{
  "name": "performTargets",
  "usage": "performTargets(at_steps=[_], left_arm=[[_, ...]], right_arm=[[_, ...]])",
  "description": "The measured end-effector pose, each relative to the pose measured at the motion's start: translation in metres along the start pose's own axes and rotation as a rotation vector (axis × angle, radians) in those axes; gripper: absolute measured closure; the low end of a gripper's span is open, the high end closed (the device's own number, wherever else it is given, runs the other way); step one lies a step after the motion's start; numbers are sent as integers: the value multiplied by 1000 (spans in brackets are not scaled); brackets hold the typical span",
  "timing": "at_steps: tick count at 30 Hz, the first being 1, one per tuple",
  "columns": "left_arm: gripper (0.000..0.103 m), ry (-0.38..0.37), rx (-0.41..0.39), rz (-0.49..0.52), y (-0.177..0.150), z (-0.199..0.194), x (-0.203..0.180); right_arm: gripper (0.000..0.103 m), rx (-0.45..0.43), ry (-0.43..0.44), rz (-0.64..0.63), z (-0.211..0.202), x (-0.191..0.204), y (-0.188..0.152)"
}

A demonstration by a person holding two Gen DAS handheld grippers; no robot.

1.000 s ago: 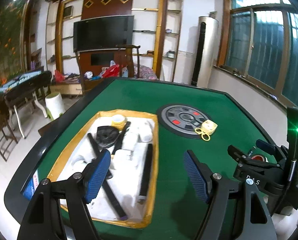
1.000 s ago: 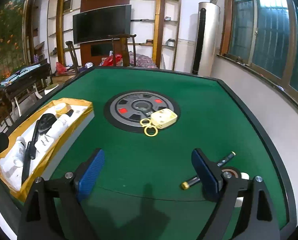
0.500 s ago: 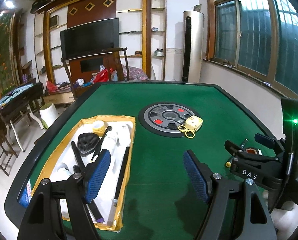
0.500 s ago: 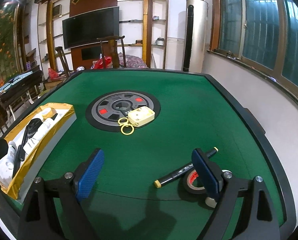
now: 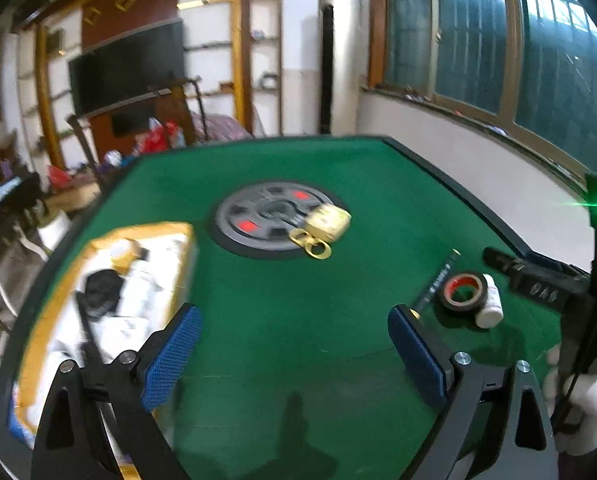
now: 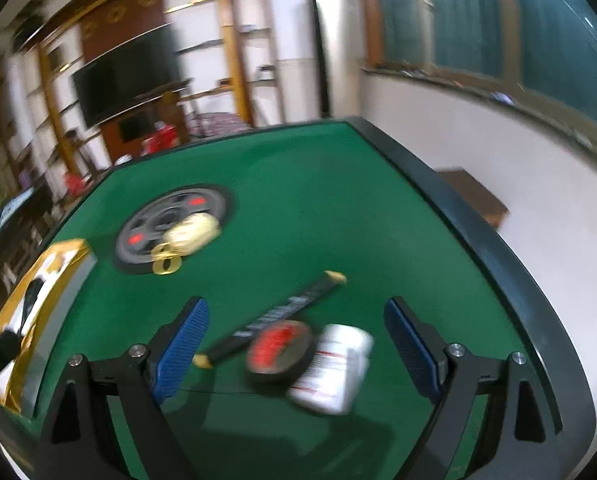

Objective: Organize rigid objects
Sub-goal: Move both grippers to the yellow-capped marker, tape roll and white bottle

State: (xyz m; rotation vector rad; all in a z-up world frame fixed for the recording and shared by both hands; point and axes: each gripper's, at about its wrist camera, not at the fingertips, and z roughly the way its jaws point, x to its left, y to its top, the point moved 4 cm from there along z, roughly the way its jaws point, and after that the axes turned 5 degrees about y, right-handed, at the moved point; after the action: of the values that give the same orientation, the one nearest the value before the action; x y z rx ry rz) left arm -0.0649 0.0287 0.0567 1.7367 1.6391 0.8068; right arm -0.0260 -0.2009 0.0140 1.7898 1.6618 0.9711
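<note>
My left gripper (image 5: 296,356) hangs over bare green felt, its jaws opening with nothing between them. My right gripper (image 6: 298,350) stands open low over a black tape roll with a red core (image 6: 278,350), a white bottle (image 6: 334,368) lying on its side and a black marker (image 6: 282,312). All three lie between the blue pads in that view, and the pads touch none of them. In the left wrist view the tape roll (image 5: 462,292), bottle (image 5: 490,304) and marker (image 5: 438,280) lie to the right of my left gripper.
A gold-rimmed tray (image 5: 178,236) with white bottles and black items sits at the table's left side. A pale yellow case with gold rings (image 5: 326,224) rests on the grey centre disc (image 5: 258,216). The table's black rim (image 6: 478,240) runs close on the right. A gloved hand (image 5: 586,400) holds the right tool.
Both views have swung right. The tape roll, bottle and marker have come in between my right gripper's pads. My left gripper's jaws stand wider, and the tray has slid toward the left edge.
</note>
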Motion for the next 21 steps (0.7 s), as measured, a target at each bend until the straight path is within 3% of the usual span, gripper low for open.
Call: performTargets(at_steps=[4, 9, 10, 14, 20, 21], left_arm=[[7, -53, 69, 46, -1, 27, -27], [9, -134, 78, 181, 1, 53, -71], [13, -144, 83, 233, 1, 62, -84], [42, -223, 145, 351, -1, 89, -118], [52, -268, 200, 437, -7, 115, -146], [65, -283, 212, 427, -6, 116, -147]], right_arm=[[14, 24, -18, 156, 2, -59, -10], [14, 32, -23, 240, 2, -90, -20], [14, 34, -19, 247, 2, -92, -21], [14, 43, -2, 252, 4, -93, -23], [14, 59, 14, 280, 8, -98, -26], [14, 64, 14, 285, 9, -99, -27]])
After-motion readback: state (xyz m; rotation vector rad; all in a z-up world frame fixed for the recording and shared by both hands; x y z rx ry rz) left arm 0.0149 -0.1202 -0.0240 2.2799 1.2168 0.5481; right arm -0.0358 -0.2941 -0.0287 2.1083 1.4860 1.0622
